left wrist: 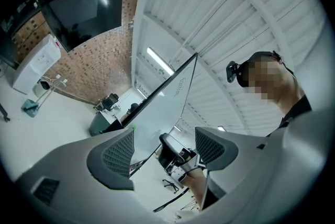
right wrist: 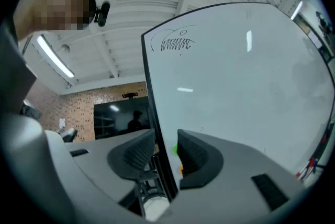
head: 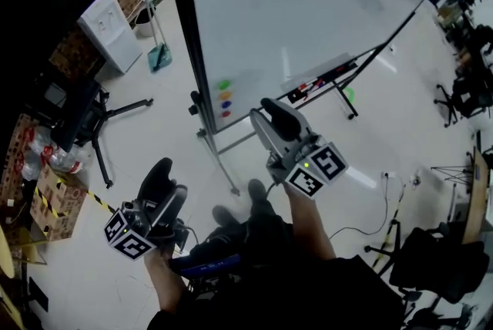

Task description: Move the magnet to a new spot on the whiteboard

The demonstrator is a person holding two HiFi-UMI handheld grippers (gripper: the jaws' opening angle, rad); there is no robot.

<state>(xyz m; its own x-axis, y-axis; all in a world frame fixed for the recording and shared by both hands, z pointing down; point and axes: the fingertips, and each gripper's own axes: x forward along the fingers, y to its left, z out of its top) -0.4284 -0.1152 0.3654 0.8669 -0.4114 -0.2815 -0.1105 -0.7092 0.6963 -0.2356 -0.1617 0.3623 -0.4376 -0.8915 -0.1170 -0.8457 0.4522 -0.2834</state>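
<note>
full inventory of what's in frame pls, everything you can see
whiteboard: one, white with black frame, on a stand, top centre
magnets: four, green, orange, blue, fourth colour unclear, in a column at the board's lower left corner
markers: a few, red and dark, on the board's tray
scribble: one, dark, near the board's top
cabinet: one, white, by the brick wall, upper left
office chair: one, black, left
cardboard boxes: a few, brown, far left floor
left tongs: one, grey, open and empty, lower left
right tongs: one, grey, open and empty, pointed at the board's lower left corner

Coloured magnets (head: 225, 96) on whiteboard (head: 308, 12); right claw (head: 271, 111) near them.
</note>
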